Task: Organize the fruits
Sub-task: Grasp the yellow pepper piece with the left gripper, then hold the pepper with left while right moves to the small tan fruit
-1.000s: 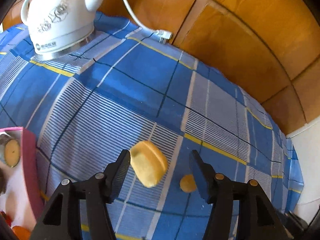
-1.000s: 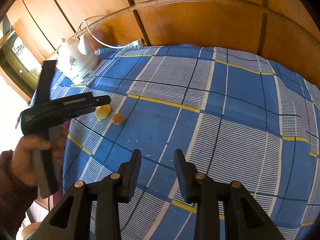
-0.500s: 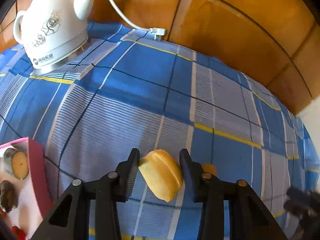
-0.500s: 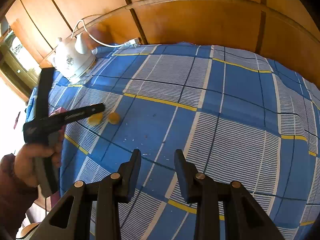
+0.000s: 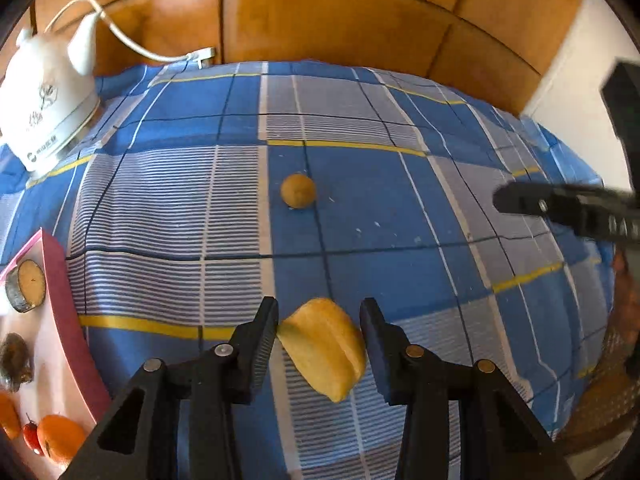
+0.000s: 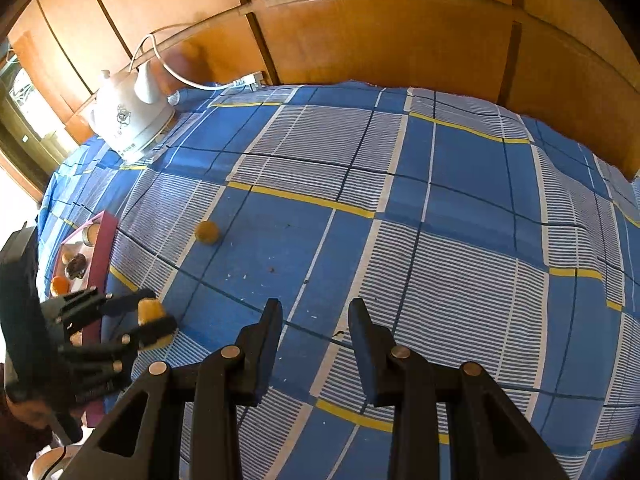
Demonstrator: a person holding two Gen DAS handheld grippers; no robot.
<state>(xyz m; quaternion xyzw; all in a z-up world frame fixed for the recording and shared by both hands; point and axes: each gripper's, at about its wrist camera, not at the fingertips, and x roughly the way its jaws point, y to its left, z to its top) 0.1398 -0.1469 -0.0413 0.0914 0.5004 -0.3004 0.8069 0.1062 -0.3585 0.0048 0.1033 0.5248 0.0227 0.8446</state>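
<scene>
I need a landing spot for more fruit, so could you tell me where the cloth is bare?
Bare cloth runs right of the small round fruit to the table's far edge, ahead of the right claw. Between the kettle and the pink tray is also free. The tray is crowded; the left claw holds the yellow fruit beside it.

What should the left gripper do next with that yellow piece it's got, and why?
Probably carry it left to the pink tray and release it there. The left gripper is shut on the yellow fruit piece, and the tray already holds other fruit. The small round fruit lies on the cloth; the open right gripper holds nothing.
</scene>
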